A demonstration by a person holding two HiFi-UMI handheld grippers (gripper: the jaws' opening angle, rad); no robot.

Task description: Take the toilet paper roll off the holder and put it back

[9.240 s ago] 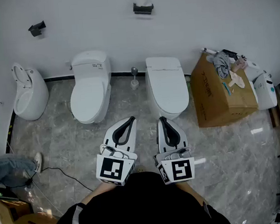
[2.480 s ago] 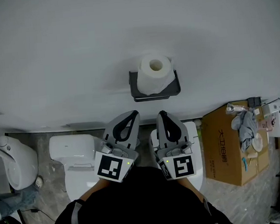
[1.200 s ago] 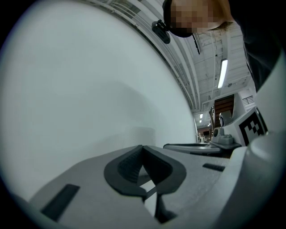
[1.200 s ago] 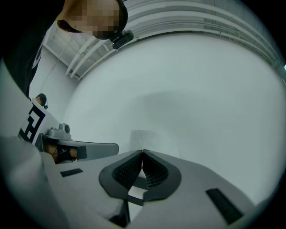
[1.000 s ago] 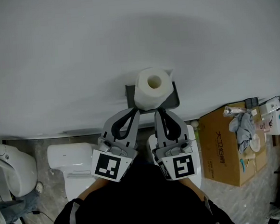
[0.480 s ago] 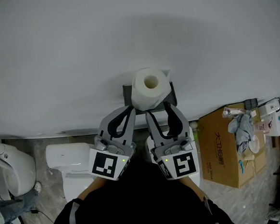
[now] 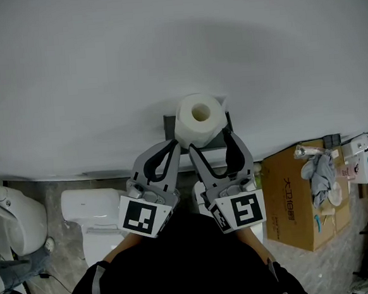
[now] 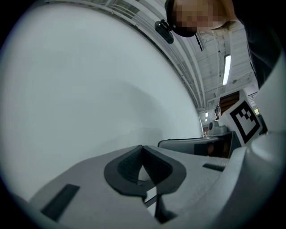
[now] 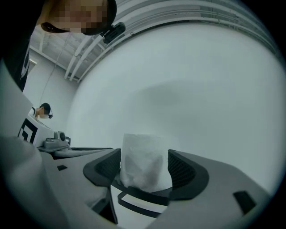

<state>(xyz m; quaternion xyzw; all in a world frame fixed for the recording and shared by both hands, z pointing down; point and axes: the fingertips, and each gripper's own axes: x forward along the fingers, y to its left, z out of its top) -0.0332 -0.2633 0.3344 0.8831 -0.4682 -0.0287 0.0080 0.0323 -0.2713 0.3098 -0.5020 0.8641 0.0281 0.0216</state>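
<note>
Against the white wall (image 7: 101,67), the head view shows the toilet paper roll (image 7: 199,120) standing on end in the dark holder (image 7: 169,124), its core hole facing up, so it is not yet lifted out. Both tools are held level and point at the wall. The right gripper (image 7: 209,141) reaches round the roll with one jaw on either side, probably to line up a sideways grasp. The left gripper (image 7: 171,144) waits just beside the holder, clear of the roll. Looking along the left gripper (image 8: 143,154) in its own view, its dark pads meet at the tips with nothing between them, and it faces bare wall, which suggests it has no part in this step. Along the right gripper (image 9: 145,167) in its view, the jaws have just been opening and stand spread, with the roll (image 9: 145,156) upright between the pads and close to both. No squeeze shows on the paper, so I judge this a straddle before the grasp, not a hold.
</note>
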